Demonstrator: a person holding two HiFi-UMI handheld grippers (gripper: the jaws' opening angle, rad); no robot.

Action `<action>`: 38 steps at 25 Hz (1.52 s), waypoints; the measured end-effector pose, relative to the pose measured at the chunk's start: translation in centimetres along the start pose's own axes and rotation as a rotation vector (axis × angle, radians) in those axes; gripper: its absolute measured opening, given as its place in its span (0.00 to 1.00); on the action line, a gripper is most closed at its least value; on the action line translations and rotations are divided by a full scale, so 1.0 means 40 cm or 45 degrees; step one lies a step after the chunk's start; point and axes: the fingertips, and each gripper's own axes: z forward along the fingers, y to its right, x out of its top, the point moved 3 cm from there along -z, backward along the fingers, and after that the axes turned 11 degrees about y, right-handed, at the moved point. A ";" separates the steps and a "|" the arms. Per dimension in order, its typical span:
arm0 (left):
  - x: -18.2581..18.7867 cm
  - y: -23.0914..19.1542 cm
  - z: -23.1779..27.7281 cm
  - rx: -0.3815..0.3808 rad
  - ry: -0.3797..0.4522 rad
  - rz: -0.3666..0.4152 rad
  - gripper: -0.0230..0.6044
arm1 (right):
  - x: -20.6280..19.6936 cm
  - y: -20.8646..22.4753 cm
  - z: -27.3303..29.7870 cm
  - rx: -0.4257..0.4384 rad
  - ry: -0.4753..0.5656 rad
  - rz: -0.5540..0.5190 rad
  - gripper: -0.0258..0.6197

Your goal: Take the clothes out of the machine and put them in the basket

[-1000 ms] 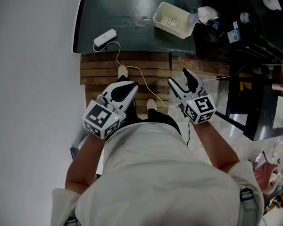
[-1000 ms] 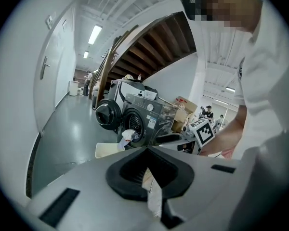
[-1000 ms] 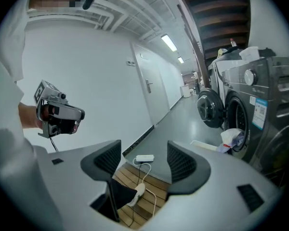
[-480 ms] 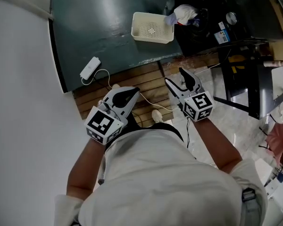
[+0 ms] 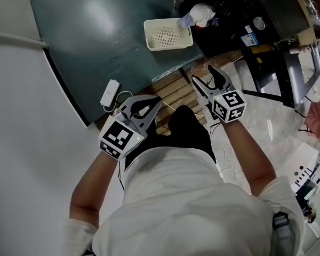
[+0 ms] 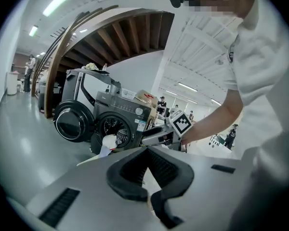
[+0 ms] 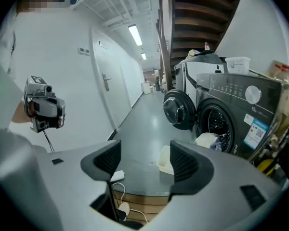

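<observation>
Dark green floor [image 5: 96, 31] spreads before a grey front-loading washing machine [image 7: 241, 105], whose round door [image 7: 179, 109] hangs open toward a long white corridor. A bundle of pale clothes [image 7: 207, 139] sits at the mouth of the machine's drum, spilling over the lower edge of the opening. The white perforated basket [image 5: 168, 34] lies on the floor just in front of the machine, beside that bundle, and nothing can be seen in it. Farther out from the machine, a white power strip [image 5: 111, 93] lies on the green floor, its cable running onto a wooden slatted step [image 5: 173, 87].

Both grippers hover over that step, well apart from the machine. The left gripper [image 5: 156, 104] is the farther of the two from the machine; its fingers [image 6: 127, 179] are narrow, drawn together at the tips, with nothing between them. The right gripper [image 5: 204, 74] is nearer the machine and points toward it; its fingers [image 7: 188, 163] stand moderately wide and hold nothing, the basket showing through the gap between them. A person's bare forearms and white shirt fill the lower part of the head view.
</observation>
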 end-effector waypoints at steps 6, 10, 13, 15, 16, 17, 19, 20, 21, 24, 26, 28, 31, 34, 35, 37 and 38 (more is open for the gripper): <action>0.038 -0.062 0.017 -0.053 -0.002 -0.064 0.03 | 0.051 0.062 0.067 -0.105 -0.001 0.001 0.51; 0.027 -0.103 0.073 -0.111 -0.028 -0.103 0.03 | 0.040 0.167 0.141 -0.198 0.009 0.030 0.51; 0.024 -0.152 0.128 -0.136 -0.047 -0.115 0.03 | 0.014 0.262 0.223 -0.242 0.000 0.047 0.51; 0.026 -0.186 0.165 -0.152 -0.063 -0.107 0.03 | -0.007 0.325 0.282 -0.255 -0.016 0.047 0.54; 0.025 -0.205 0.185 -0.162 -0.073 -0.098 0.03 | -0.016 0.359 0.312 -0.265 -0.022 0.048 0.55; 0.024 -0.228 0.206 -0.173 -0.083 -0.088 0.03 | -0.025 0.395 0.342 -0.278 -0.027 0.050 0.55; 0.021 -0.277 0.255 -0.196 -0.100 -0.080 0.03 | -0.043 0.476 0.404 -0.313 -0.037 0.062 0.57; 0.019 -0.302 0.282 -0.207 -0.107 -0.083 0.03 | -0.055 0.518 0.432 -0.334 -0.045 0.071 0.57; 0.017 -0.326 0.311 -0.218 -0.112 -0.088 0.03 | -0.069 0.560 0.459 -0.355 -0.057 0.079 0.59; 0.010 -0.394 0.402 -0.251 -0.123 -0.097 0.03 | -0.118 0.687 0.541 -0.412 -0.094 0.111 0.64; 0.004 -0.433 0.462 -0.277 -0.133 -0.104 0.03 | -0.147 0.762 0.585 -0.443 -0.105 0.143 0.67; -0.003 -0.460 0.510 -0.311 -0.147 -0.109 0.03 | -0.171 0.819 0.618 -0.463 -0.122 0.151 0.68; -0.020 -0.485 0.559 -0.360 -0.161 -0.115 0.03 | -0.214 0.886 0.661 -0.488 -0.166 0.154 0.69; -0.046 -0.509 0.598 -0.401 -0.181 -0.120 0.03 | -0.258 0.953 0.705 -0.512 -0.205 0.164 0.72; -0.055 -0.520 0.611 -0.412 -0.190 -0.114 0.03 | -0.269 0.977 0.721 -0.522 -0.214 0.169 0.72; -0.068 -0.543 0.631 -0.426 -0.204 -0.098 0.03 | -0.289 1.022 0.750 -0.543 -0.229 0.180 0.74; -0.073 -0.556 0.639 -0.428 -0.205 -0.096 0.03 | -0.297 1.044 0.764 -0.554 -0.236 0.187 0.75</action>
